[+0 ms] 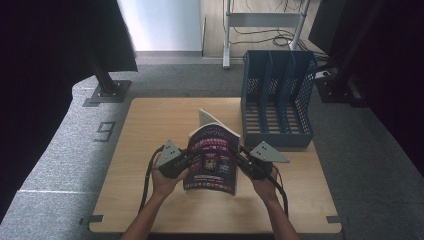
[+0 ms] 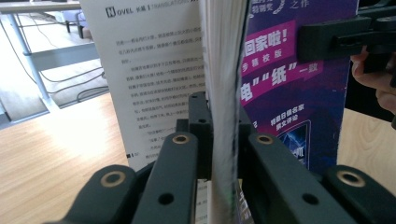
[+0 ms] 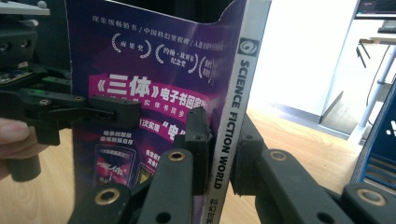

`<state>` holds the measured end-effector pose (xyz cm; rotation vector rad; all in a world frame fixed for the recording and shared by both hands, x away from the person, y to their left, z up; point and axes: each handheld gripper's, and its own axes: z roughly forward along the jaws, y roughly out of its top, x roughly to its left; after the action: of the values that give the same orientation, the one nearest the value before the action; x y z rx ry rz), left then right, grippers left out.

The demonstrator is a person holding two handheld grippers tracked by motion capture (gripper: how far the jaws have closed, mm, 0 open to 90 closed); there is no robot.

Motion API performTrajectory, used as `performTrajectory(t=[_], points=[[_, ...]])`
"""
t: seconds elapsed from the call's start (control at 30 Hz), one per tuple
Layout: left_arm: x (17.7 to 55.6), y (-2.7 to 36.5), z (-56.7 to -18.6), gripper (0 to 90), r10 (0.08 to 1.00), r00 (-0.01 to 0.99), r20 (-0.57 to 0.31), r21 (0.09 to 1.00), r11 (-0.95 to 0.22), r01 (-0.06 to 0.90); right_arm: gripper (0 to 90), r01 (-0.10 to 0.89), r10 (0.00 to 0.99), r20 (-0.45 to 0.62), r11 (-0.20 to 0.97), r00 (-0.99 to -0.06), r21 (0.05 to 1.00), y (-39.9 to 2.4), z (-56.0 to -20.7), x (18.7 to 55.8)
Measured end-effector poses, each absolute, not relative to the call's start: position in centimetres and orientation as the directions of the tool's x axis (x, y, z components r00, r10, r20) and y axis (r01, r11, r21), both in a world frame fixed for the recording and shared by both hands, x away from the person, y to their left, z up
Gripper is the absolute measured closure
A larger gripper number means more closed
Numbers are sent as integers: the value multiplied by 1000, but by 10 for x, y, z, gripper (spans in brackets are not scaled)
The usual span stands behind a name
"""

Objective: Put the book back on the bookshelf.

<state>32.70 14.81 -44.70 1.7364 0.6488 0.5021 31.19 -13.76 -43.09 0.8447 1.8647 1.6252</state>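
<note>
A purple-covered magazine (image 1: 212,160) stands upright over the wooden table (image 1: 145,135), held between both grippers. My left gripper (image 1: 192,157) is shut on its open page edge; in the left gripper view the jaws pinch the stack of pages (image 2: 224,70), with a white text page (image 2: 149,70) on one side and the purple cover (image 2: 285,88) on the other. My right gripper (image 1: 239,156) is shut on the spine side; in the right gripper view the pads (image 3: 198,135) clamp beside the grey spine (image 3: 233,112) printed "SCIENCE FICTION WORLD". The left gripper (image 3: 84,109) shows across the cover.
A blue mesh file holder (image 1: 277,100) with several slots stands at the table's back right, close behind the right hand. A black stand base (image 1: 107,92) sits on the grey floor past the table's back left corner. A metal frame leg (image 1: 227,35) rises farther back.
</note>
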Motion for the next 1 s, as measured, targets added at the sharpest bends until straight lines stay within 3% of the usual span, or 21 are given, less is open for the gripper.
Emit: performTrajectory(t=[0.03, 0.23, 0.4, 0.47, 0.57, 0.73, 1.0], points=[[326, 150, -447, 783, 659, 752, 7, 966, -200, 166, 793, 112, 741, 8, 91, -671, 990, -138, -430, 308], [328, 155, -449, 700, 667, 745, -3, 964, -196, 179, 793, 107, 734, -1, 101, -679, 989, -138, -429, 304], [332, 155, -451, 680, 668, 744, -34, 965, -173, 199, 794, 99, 729, -9, 105, -684, 990, -137, -429, 301], [333, 154, -451, 690, 667, 744, -42, 964, -169, 205, 794, 97, 728, -9, 104, -686, 990, -137, -429, 301], [332, 153, -451, 803, 652, 756, -60, 964, -158, 213, 780, 73, 720, -45, 132, -693, 989, -134, -429, 299], [334, 152, -450, 859, 628, 774, -75, 963, -155, 219, 777, 92, 716, -26, 125, -697, 988, -133, -429, 305], [335, 150, -450, 857, 649, 760, -37, 965, -176, 196, 786, 87, 728, -38, 133, -684, 987, -133, -430, 305]])
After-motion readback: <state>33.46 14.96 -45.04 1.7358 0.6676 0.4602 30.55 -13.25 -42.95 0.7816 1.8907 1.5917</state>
